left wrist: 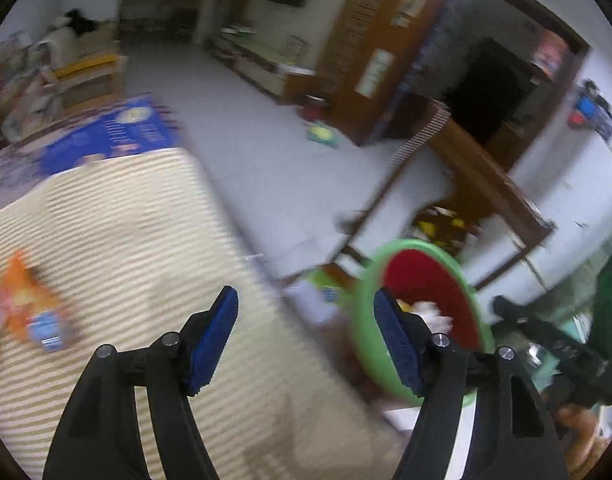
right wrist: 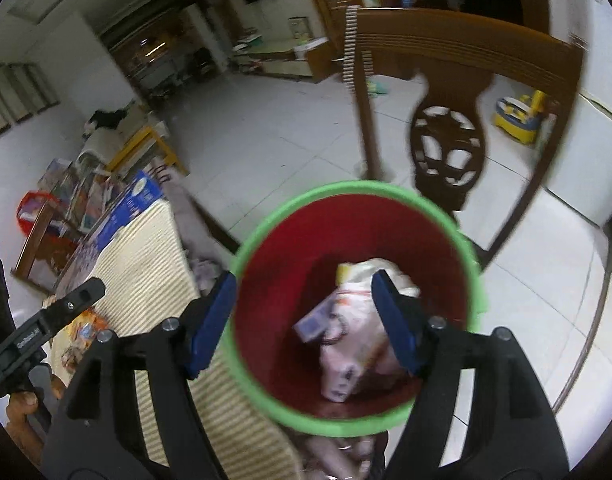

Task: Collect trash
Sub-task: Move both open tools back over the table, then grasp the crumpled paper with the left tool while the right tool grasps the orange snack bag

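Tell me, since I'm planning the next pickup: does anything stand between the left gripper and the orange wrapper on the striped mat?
Nothing visible does. The orange wrapper lies on bare striped mat, left of the open, empty left gripper.

The right claw (right wrist: 302,322) hangs open and empty above the green-rimmed red bin (right wrist: 266,240), where crumpled wrappers (right wrist: 354,332) lie.

No legible text in either view. White lettering on side of left gripper (right wrist: 46,330), seen left of right gripper's fingers, too small and blurred to read. Print on blue board (left wrist: 106,136), ahead-left of left gripper's jaws, smeared by motion, unreadable.
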A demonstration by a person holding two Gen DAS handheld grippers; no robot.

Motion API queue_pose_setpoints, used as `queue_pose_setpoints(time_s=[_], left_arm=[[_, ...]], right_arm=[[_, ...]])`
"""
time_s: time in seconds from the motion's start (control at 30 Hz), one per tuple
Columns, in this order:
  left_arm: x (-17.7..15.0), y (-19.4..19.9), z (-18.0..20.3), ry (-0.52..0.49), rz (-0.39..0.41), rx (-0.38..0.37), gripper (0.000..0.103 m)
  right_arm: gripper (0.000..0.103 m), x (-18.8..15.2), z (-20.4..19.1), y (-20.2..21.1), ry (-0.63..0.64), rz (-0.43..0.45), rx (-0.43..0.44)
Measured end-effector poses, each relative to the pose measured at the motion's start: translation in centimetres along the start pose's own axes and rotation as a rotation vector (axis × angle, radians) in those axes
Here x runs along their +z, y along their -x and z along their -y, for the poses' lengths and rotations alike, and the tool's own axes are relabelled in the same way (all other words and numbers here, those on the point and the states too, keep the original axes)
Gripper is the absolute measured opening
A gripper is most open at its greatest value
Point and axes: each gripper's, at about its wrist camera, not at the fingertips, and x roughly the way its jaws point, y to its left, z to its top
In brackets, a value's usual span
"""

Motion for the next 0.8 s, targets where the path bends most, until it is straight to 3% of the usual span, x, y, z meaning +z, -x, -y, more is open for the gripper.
queue_pose_setpoints(time_s=[0.33,0.47,0.6,0.8], left_arm=[[-5.1,7.4,-19.3,0.236,0.016,0.327,0.068],[-6.8,9.6,-25.0,0.287,0.008,0.422,0.068],[-7.9,10.1,-28.9,0.290,-0.045,0.443,0.070],[-7.7,9.4,-31.1,0.212,-0.087,0.400,0.075]], right_arm=[[0.075,-4.2,-11.4,-3.7,0.119,-0.123,0.115],[0.077,-6.2,-15.5,-4.7,0.166,-0.161,0.140],[0.080,-7.9,-19.0,-5.9,0.196,-0.196,0.162],[0.082,-10.3,-25.1,-7.7,0.296,-0.244,0.181]])
